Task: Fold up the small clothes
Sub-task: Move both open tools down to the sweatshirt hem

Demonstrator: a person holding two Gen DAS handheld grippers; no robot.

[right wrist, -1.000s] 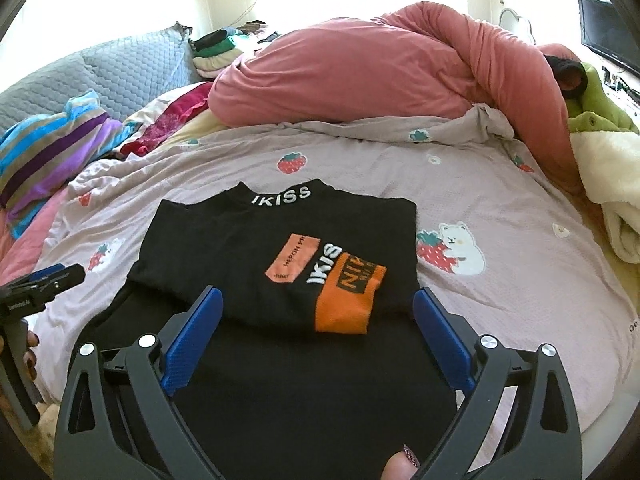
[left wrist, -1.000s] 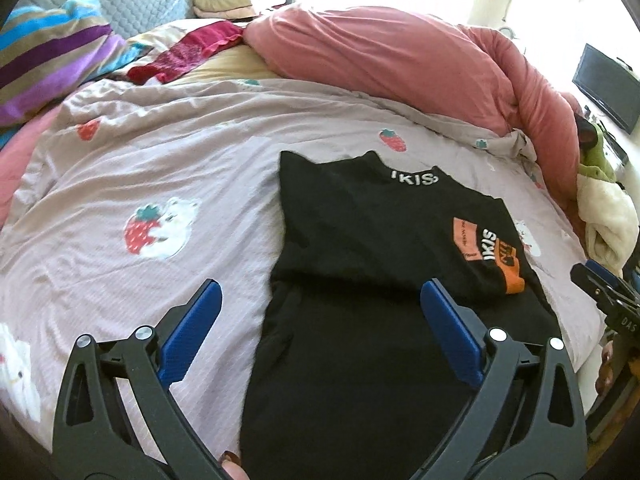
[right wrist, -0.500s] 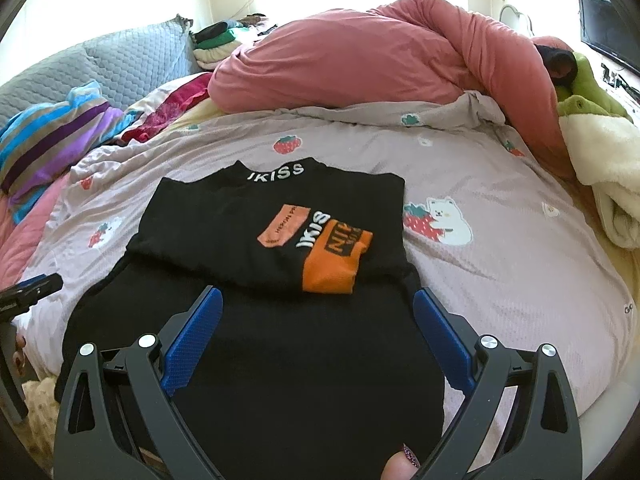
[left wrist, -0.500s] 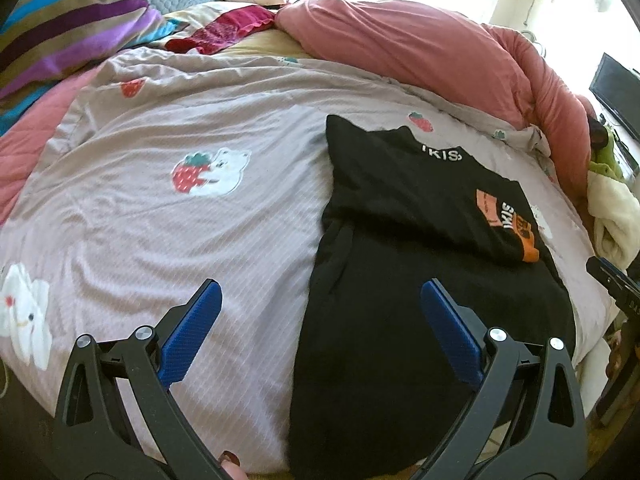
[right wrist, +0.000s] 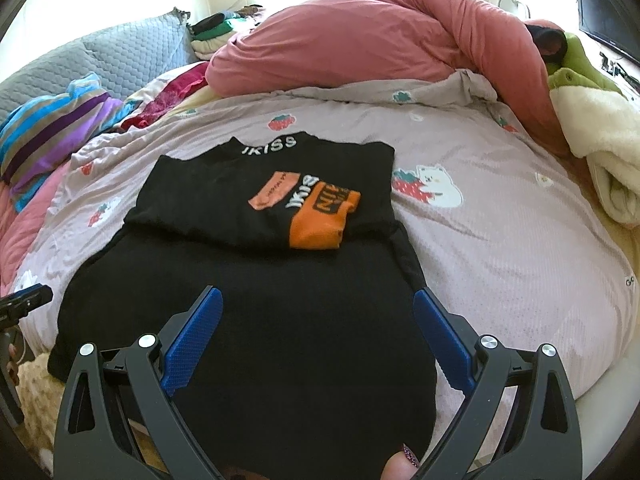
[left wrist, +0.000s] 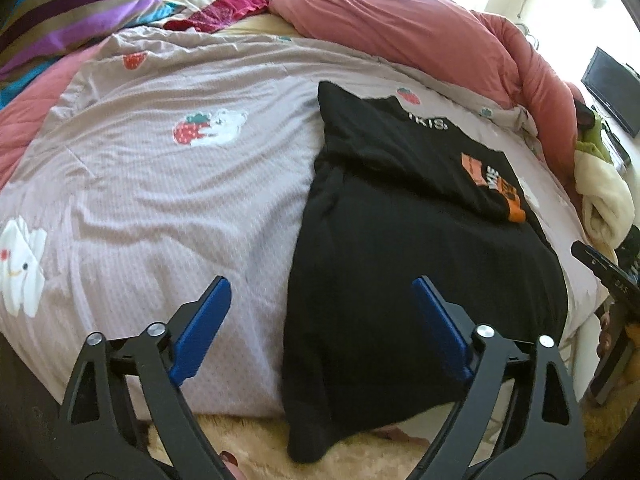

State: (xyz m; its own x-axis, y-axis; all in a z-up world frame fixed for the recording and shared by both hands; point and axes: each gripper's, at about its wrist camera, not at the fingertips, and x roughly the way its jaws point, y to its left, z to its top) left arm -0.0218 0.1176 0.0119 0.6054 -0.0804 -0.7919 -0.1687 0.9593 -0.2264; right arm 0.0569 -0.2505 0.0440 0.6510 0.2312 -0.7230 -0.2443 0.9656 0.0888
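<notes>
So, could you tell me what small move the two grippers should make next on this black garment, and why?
Probably lower both onto the bottom hem. The black garment lies on the bed with sleeves folded in, its hem hanging over the bed edge. The left gripper, jaws just closing a little, and the right gripper hang open above it, gripping nothing.

Black shirt (right wrist: 248, 360): near hem drops over the bed edge, cut off by the frame bottom in the right wrist view. Collar lettering (left wrist: 430, 122) partly hidden by a fold in the left wrist view. Small print on the orange patch (right wrist: 320, 220) is too small to read.
</notes>
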